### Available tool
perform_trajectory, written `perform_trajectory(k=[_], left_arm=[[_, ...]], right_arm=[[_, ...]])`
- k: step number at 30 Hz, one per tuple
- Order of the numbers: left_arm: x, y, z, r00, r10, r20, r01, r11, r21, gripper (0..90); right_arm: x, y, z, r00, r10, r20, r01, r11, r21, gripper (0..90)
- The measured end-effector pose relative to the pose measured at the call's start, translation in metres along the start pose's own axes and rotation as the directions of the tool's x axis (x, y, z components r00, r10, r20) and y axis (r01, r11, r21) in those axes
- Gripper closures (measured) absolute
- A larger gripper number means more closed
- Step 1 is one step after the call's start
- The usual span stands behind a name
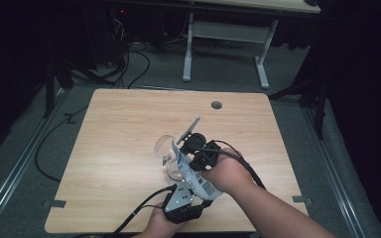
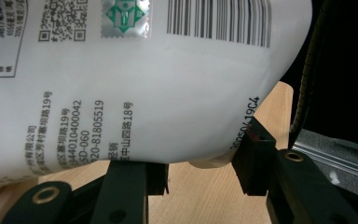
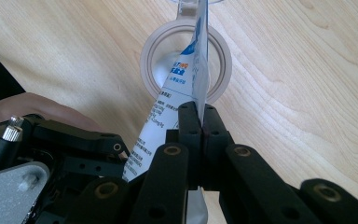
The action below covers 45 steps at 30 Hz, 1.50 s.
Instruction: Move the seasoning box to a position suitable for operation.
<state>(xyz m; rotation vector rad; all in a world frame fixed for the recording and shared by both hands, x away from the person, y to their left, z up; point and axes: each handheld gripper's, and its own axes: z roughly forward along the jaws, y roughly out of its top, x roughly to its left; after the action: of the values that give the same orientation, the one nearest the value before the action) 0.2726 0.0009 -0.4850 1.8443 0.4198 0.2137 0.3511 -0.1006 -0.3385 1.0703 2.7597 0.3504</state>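
Note:
A white printed pouch (image 1: 202,181) with a barcode hangs tilted between both grippers near the front of the wooden table (image 1: 124,124). My left gripper (image 1: 195,196) grips the pouch's bulging lower end. In the left gripper view the pouch (image 2: 144,93) sits between the two pads (image 2: 254,154) of that gripper (image 2: 205,164). My right gripper (image 3: 200,122) is shut on the pouch's thin upper edge (image 3: 196,70). In the high view it (image 1: 190,156) sits just above the left one. The pouch's tip points down into a clear glass cup (image 3: 151,60), which stands on the table (image 1: 165,148) left of the grippers.
A round cable hole (image 1: 216,105) lies near the table's far edge. Behind the table stand a white desk frame (image 1: 188,49) and loose cables (image 1: 129,64) on the floor. In the right gripper view the left gripper's body (image 3: 74,154) and a hand (image 3: 28,109) show at lower left.

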Motion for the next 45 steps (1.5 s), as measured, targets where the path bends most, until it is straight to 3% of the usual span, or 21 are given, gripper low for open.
perform_trajectory(k=[45], left_arm=[[-0.0004,0.0000,-0.0002,0.9999,-0.004,0.012,0.004,1.0000,-0.006,61.4]], right_arm=[[0.0009,0.0004,-0.0001,1.0000,-0.002,0.007,0.002,1.000,0.001,89.8]])
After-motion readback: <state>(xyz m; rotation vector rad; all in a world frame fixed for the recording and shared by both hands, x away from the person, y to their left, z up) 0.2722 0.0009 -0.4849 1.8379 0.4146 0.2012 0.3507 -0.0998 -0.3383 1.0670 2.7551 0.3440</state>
